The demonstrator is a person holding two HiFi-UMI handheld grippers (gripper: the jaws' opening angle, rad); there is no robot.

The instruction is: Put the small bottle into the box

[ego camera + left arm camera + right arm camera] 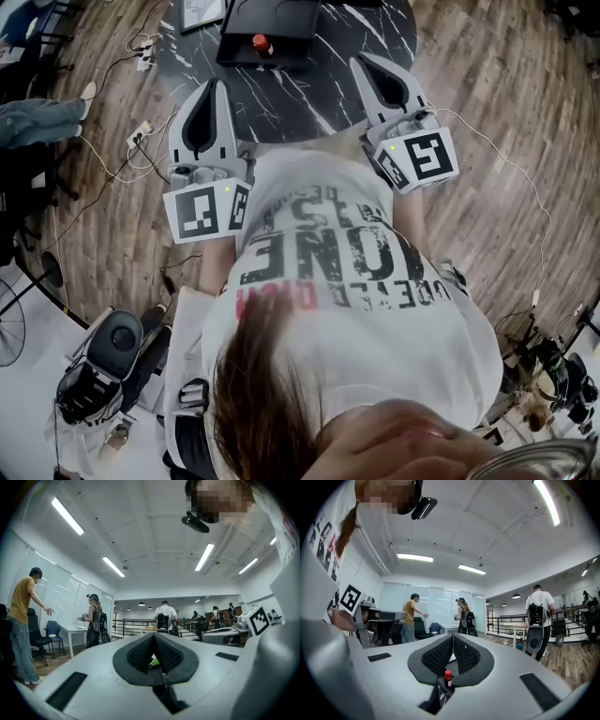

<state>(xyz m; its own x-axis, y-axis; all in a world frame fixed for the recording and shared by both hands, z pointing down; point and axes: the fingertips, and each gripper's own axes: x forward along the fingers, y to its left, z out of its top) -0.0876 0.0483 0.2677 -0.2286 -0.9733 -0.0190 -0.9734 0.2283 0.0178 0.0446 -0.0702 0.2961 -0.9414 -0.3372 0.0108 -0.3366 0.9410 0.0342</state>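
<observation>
Left claw is being held level toward the table, jaws pressed together on nothing. The shirt is hiding the table's near edge. The black box is running off the top edge. The small bottle, red-capped, is standing at the box, in or on it, I cannot tell. Right claw is pointing level too, pressed together, empty.

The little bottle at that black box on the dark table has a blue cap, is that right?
Not quite: the cap is red, not blue. The head view shows the bottle at the black box on the dark table.
</observation>
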